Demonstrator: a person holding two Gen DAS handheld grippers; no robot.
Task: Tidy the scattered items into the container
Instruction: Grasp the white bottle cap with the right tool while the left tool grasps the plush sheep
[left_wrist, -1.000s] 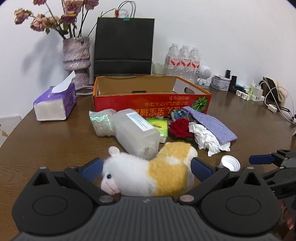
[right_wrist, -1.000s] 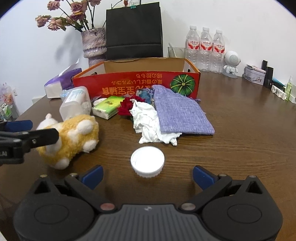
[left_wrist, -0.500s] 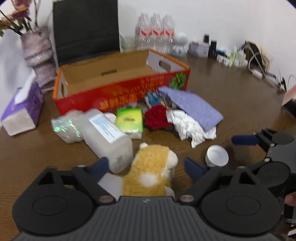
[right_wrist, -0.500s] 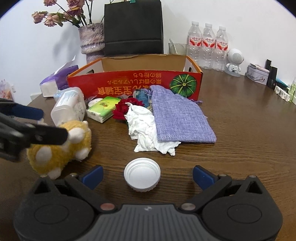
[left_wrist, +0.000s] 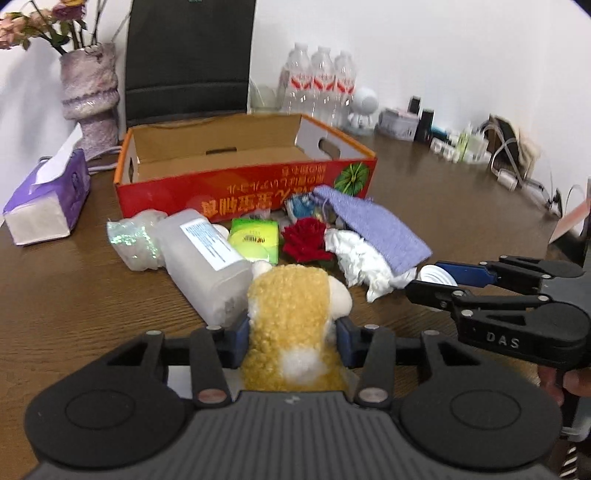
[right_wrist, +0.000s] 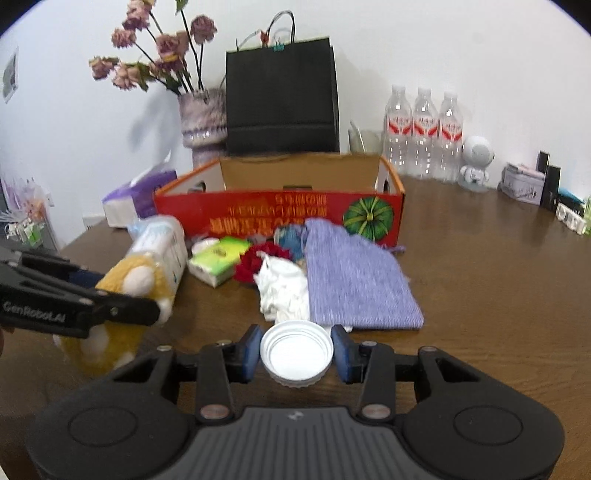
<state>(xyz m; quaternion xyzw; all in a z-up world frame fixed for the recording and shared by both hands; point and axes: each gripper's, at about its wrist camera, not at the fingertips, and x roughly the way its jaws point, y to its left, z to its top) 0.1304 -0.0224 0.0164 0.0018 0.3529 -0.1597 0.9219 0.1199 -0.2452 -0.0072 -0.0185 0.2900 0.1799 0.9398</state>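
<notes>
Plush, soft and yielding, is what the left gripper (left_wrist: 291, 332) is clamped on: the toy (left_wrist: 291, 314) is pinched at its middle, so it could be squeezed out or left sagging if carried fast, and its hanging end might be caught on the near wall of the box (left_wrist: 243, 192). The cap (right_wrist: 296, 352) is pinched at its rim by the right gripper (right_wrist: 296, 350); a thin rigid rim can be flicked out if the grip is tilted. Both grippers are held low over the table (right_wrist: 480, 295), side by side, pointed toward the box, which stands beyond the scattered pouch (right_wrist: 354, 284), tissue (right_wrist: 282, 291), and bottle (left_wrist: 207, 262).
</notes>
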